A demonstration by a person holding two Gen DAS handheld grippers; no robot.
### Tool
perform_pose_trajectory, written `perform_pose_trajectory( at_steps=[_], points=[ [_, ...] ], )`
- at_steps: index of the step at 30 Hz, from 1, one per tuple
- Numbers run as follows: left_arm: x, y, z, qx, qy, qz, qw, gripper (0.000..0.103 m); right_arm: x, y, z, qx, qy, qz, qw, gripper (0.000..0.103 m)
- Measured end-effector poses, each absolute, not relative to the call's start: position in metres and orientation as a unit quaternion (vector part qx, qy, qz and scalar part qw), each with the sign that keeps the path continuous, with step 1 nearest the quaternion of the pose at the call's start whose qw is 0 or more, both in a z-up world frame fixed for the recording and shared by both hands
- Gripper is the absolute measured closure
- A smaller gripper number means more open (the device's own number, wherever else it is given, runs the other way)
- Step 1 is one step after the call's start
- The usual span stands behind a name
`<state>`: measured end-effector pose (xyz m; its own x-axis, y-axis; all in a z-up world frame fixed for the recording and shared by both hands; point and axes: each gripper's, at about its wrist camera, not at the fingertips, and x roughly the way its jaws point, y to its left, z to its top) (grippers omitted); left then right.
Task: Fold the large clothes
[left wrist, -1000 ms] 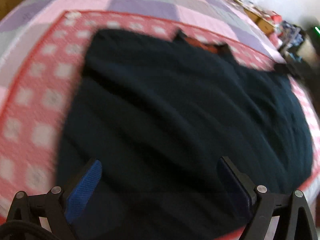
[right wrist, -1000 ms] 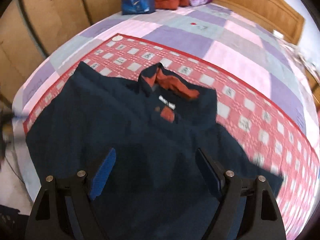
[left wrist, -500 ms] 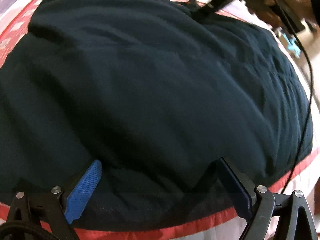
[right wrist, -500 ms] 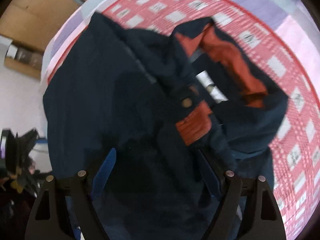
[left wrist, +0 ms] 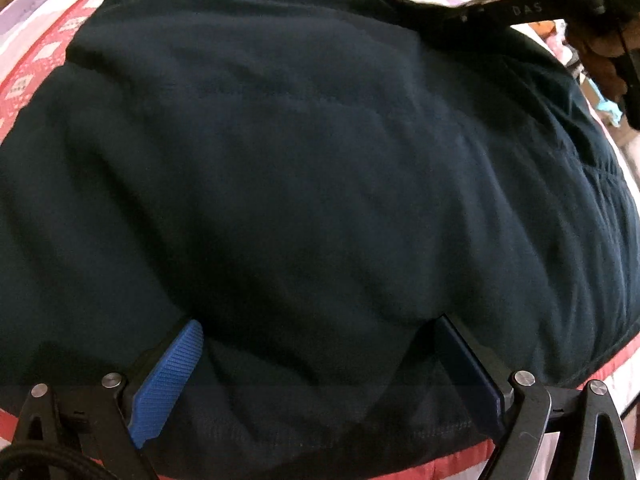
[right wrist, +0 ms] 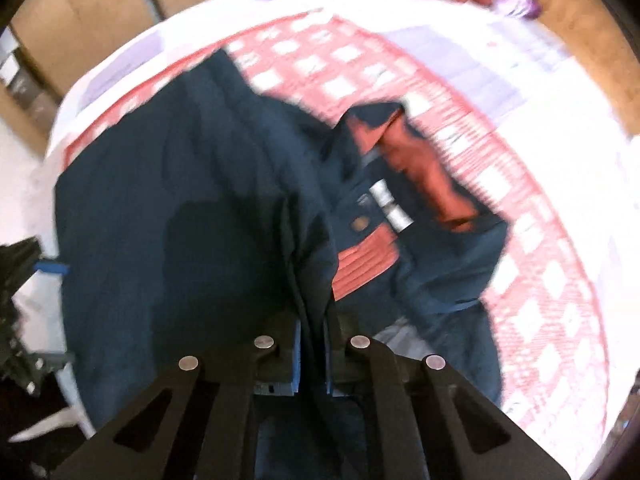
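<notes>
In the left wrist view the dark navy jacket (left wrist: 320, 180) fills nearly the whole frame, lying on the red checked quilt (left wrist: 36, 64); the left gripper (left wrist: 320, 364) sits at the bottom with its jaws spread wide over the hem, gripping nothing. In the right wrist view the right gripper (right wrist: 310, 354), bottom centre, is clamped narrow on a raised ridge of the jacket (right wrist: 180, 200), orange lining to the right. With only one side pinched, pulling could drag the jacket crooked or slip the thin fold free.
</notes>
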<state>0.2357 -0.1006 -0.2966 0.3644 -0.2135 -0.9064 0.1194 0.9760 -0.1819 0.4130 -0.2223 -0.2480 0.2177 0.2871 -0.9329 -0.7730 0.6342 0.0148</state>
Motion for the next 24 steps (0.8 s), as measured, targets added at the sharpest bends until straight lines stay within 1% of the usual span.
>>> perform_pose_trajectory(
  at_steps=[5, 8, 10, 14, 15, 17, 19, 20, 23, 24],
  points=[
    [0.25, -0.107, -0.283, -0.042, 0.54, -0.102, 0.834, 0.007, 0.414, -0.224, -0.236, -0.268, 0.453, 0.289, 0.799, 0.096],
    [0.264, -0.115, -0.273, -0.039, 0.519, -0.11, 0.847, 0.007, 0.427, -0.226, -0.227, -0.254, 0.431, 0.249, 0.829, 0.096],
    [0.27, -0.118, -0.272, -0.035, 0.51, -0.111, 0.852, 0.007, 0.443, -0.228, -0.236, -0.239, 0.445, 0.228, 0.832, 0.096],
    [0.289, -0.128, -0.283, -0.019, 0.506, -0.098, 0.857, 0.007, 0.466, -0.233, -0.293, -0.179, 0.529, 0.196, 0.806, 0.095],
    [0.291, -0.128, -0.285, -0.016, 0.502, -0.096, 0.859, 0.006, 0.466, -0.232, -0.295, -0.176, 0.525, 0.191, 0.811, 0.093],
    [0.296, -0.13, -0.293, -0.003, 0.489, -0.09, 0.867, 0.001, 0.472, -0.232, -0.299, -0.173, 0.521, 0.181, 0.816, 0.092],
    [0.297, -0.132, -0.298, 0.002, 0.478, -0.084, 0.874, 0.0, 0.479, -0.239, -0.3, -0.156, 0.521, 0.173, 0.821, 0.088],
    [0.3, -0.133, -0.299, 0.0, 0.477, -0.081, 0.875, 0.0, 0.485, -0.244, -0.302, -0.14, 0.528, 0.174, 0.819, 0.084],
    [0.308, -0.135, -0.304, 0.0, 0.48, -0.068, 0.875, 0.0, 0.492, -0.257, -0.299, -0.097, 0.541, 0.181, 0.816, 0.082],
    [0.31, -0.136, -0.305, 0.001, 0.481, -0.066, 0.874, 0.0, 0.489, -0.259, -0.294, -0.098, 0.535, 0.177, 0.82, 0.076]
  ],
)
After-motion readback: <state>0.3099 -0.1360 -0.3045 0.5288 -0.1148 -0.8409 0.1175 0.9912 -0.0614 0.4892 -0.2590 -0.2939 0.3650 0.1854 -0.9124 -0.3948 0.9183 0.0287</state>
